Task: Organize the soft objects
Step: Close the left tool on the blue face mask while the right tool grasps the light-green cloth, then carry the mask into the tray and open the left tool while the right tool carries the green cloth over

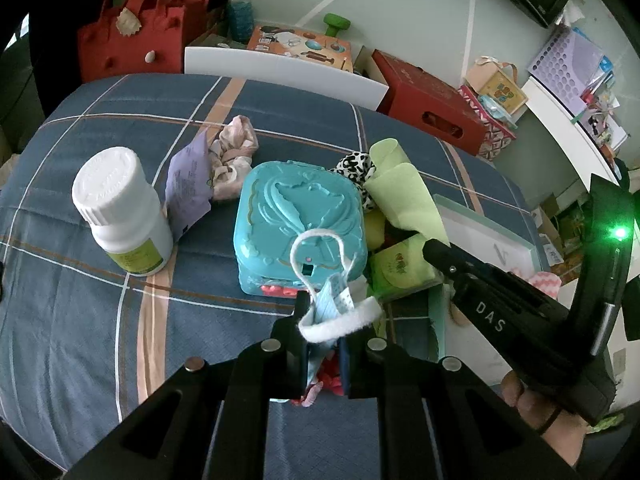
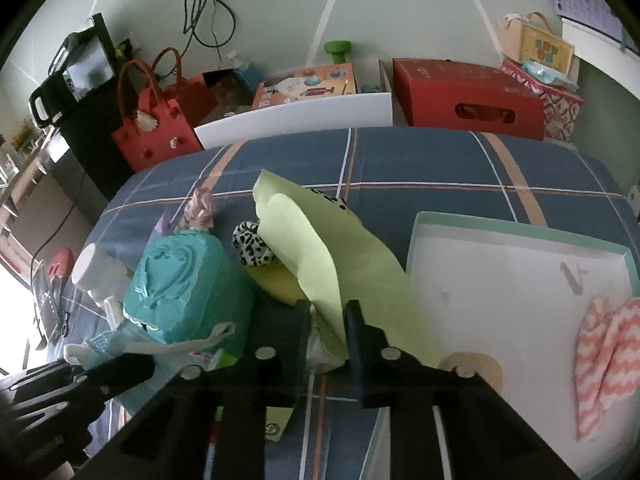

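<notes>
Soft items, plaid bed
Blue face mask (image 1: pixel 334 300) crumpled, loops up; lime cloth (image 2: pixel 340 264) draped; pink chevron cloth (image 2: pixel 608 356) flat in tray.

Two black grippers (image 1: pixel 324 320) (image 2: pixel 328 312) are showing, alongside one white pill bottle (image 1: pixel 120 208), one teal plastic case (image 1: pixel 300 220), one light-green cloth (image 2: pixel 340 256), one blue face mask (image 1: pixel 332 304) and one white tray (image 2: pixel 512 280)

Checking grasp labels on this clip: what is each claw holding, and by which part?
Left claw: shut on the blue face mask, bunched near its white ear loop. Right claw: shut on the light green cloth, at its lower edge.
</notes>
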Tool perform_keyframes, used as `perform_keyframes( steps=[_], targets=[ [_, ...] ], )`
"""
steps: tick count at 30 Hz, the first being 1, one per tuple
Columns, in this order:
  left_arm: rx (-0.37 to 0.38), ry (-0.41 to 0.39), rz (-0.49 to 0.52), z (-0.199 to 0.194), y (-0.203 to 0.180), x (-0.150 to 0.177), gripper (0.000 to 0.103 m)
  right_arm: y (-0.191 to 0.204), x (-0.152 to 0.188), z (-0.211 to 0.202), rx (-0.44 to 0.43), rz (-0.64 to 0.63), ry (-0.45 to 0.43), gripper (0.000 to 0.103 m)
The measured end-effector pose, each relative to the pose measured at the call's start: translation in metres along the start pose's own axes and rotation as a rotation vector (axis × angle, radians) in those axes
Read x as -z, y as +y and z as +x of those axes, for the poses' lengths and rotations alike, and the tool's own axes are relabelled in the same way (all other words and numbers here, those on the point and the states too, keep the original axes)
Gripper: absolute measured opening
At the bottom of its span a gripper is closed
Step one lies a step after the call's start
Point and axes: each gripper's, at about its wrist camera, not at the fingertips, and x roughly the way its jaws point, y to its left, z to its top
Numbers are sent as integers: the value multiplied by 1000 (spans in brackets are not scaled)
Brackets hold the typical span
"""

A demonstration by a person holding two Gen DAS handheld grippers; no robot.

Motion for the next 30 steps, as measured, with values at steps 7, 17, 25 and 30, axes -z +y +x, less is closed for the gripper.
perform_keyframes(
  steps=[7,17,25,30],
  targets=[
    [2,0,-4,0,1,0,12,9,-1,-5,-37,-21,-18,5],
    [4,-7,-6,-3,1,0,12,10,-2,-9,-68,-10,-35,1],
    [7,-28,0,-9,-2,-1,12,5,-5,-22,-137,37,-80,1],
    [15,-52,5,-15,-5,-2,12,5,-8,-34,-177,50,-122,1]
  ],
)
